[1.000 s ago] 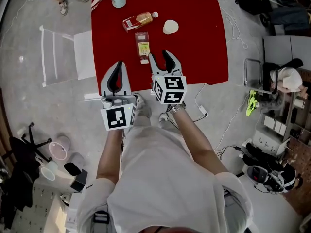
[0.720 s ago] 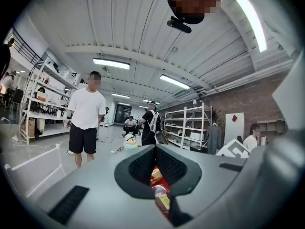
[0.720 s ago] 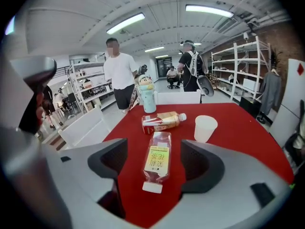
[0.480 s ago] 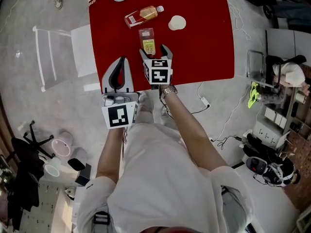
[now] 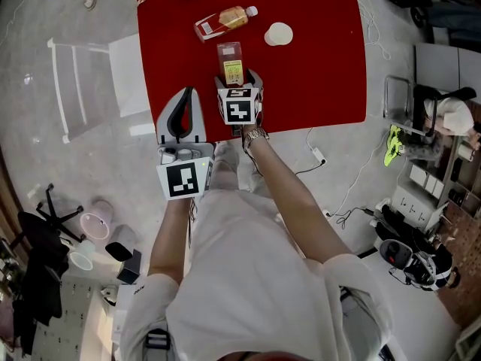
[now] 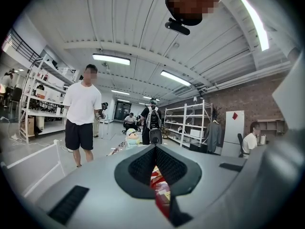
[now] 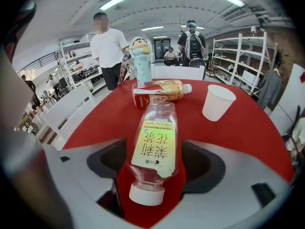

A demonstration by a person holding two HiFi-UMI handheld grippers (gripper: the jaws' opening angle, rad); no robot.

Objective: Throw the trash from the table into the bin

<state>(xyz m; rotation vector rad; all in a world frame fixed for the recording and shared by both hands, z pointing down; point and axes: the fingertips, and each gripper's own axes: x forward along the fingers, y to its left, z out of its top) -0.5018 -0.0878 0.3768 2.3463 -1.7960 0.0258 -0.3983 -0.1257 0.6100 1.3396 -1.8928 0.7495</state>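
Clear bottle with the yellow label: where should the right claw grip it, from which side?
Grip the clear bottle across its labelled body, coming from the cap end. It lies on its side, cap toward the right claw, whose jaws have just been opening and straddle it.

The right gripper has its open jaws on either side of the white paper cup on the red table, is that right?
Not the cup: the right gripper, whose jaws have just been opening, has them open on either side of the clear bottle on the red table. The white paper cup stands farther back. The right gripper view shows it.
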